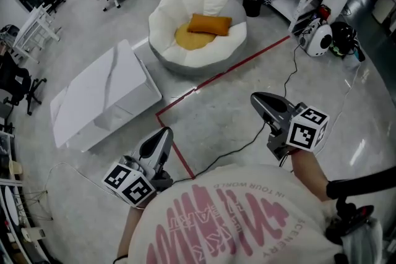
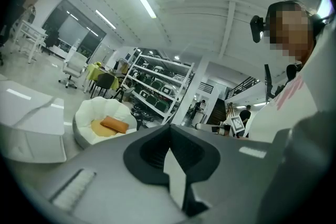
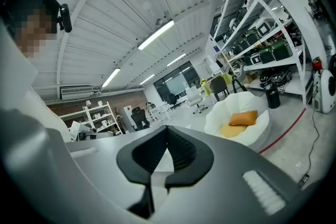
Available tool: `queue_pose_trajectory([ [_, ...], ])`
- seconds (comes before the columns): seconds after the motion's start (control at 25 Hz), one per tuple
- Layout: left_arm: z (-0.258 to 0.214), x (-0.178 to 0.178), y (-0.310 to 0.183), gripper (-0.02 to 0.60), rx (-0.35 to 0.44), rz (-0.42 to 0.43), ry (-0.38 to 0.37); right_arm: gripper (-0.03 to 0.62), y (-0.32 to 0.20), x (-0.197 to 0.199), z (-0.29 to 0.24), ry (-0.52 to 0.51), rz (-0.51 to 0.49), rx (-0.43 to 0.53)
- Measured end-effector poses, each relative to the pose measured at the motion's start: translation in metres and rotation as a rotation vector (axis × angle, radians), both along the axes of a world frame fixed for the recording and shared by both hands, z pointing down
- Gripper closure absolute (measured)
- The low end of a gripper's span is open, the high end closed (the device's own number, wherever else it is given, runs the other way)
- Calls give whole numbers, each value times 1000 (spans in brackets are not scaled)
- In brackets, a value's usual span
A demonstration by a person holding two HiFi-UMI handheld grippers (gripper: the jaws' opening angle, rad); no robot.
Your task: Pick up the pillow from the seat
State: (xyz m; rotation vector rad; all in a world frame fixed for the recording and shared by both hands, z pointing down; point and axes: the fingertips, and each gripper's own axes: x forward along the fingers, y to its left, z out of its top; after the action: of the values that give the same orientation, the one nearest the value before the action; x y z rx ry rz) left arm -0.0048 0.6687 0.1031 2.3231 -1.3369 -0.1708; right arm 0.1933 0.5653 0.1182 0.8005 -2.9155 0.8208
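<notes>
Orange pillow (image 1: 210,24) resting inside the white seat (image 1: 162,15), on top of a yellow cushion (image 1: 189,41). Well apart from the seat, on the near side: left gripper (image 1: 165,131) and right gripper (image 1: 255,98), jaws pressed together on both, nothing between them. Just beside the seat, a white table (image 1: 105,96).

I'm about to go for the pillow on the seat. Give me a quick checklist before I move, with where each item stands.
1. Pillow lies uncovered on the seat: ok.
2. Left tool empty: ok. Its jaws are shut and need opening: not ok.
3. Right tool empty: ok. Jaws shut: not ok.
4. Tools close to the pillow: not ok, both are far back across the floor.
5. Route free: not ok, a black cable lies on the floor just ahead.
6. White table off the route: ok, it stands to the left.
</notes>
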Motion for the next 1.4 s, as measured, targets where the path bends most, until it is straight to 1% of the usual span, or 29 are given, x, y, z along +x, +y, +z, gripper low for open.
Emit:
queue_pose_trajectory([
  [0.24, 6, 3, -10, 569, -25, -9, 16, 588, -14, 6, 4, -3, 11, -16],
  [0.4, -2, 1, -14, 569, -19, 1, -5, 588, -18, 6, 2, -51, 27, -38],
  [0.52, -2, -1, -16, 570, -19, -5, -2, 588, -17, 4, 2, -50, 17, -34],
  [0.64, -1, 6, -22, 569, -23, 11, 0, 588, -17, 10, 4, -42, 20, -31],
  [0.76, -1, 13, -33, 569, -13, 37, -12, 588, -25, 17, 5, -60, 39, -38],
  [0.92, 3, 9, -47, 569, -23, 58, -20, 588, -35, 12, 9, -59, 53, -38],
  [1.08, 9, 5, -72, 569, -23, 77, 3, 588, -51, 12, 14, -27, 57, -30],
  [1.16, 10, 6, -90, 569, -15, 91, 37, 588, -63, 13, 19, -15, 73, -34],
  [1.24, 11, 8, -108, 569, -7, 113, 65, 588, -79, 16, 21, -7, 109, -29],
  [1.32, 14, 9, -127, 570, -11, 144, 56, 588, -97, 18, 19, -6, 140, -20],
  [1.4, 22, 8, -148, 569, -39, 171, 36, 588, -116, 19, 16, -3, 158, -14],
])
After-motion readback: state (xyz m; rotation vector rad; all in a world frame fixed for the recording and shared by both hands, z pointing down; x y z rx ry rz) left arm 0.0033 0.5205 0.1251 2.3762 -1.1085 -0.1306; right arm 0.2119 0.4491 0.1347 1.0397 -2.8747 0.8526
